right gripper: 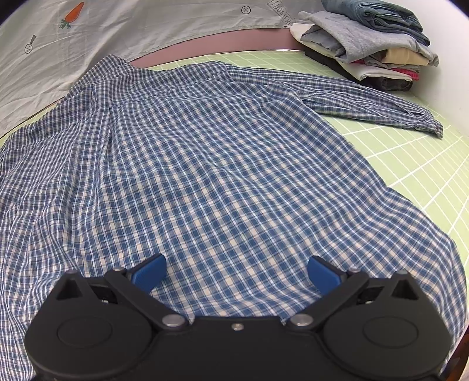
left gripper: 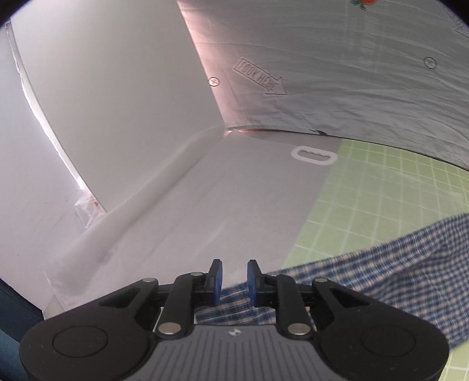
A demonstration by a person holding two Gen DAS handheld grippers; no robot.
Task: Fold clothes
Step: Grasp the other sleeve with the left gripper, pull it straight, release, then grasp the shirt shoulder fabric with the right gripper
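Lying spread out and back-side up on the green grid cutting mat (right gripper: 416,164), the blue-and-white checked shirt (right gripper: 205,164) fills most of the right wrist view, its collar end far from the camera and its hem nearest the tongs. One long sleeve (right gripper: 372,105) stretches out to the right across the mat, its cuff resting flat near the mat's far right side. The cloth carries soft wrinkles but no fold.

The right tongs (right gripper: 236,274) hover over the hem with their blue pads (right gripper: 149,272) set wide apart, holding nothing. The left tongs (left gripper: 234,281) are nearly closed, with a narrow gap between their blue pads (left gripper: 217,278); checked cloth runs under and between them, but whether they actually pinch it cannot be told from this angle. From there the shirt edge rises to the right across the left wrist view.

Beyond the shirt, a stack of folded clothes (right gripper: 366,49) sits at the mat's far right corner, denim on top, grey below. A pale printed sheet (right gripper: 117,32) with a carrot (right gripper: 73,13) hangs behind. In the left wrist view, a white desk surface (left gripper: 234,205) with an oval handle slot (left gripper: 313,155) adjoins the mat.
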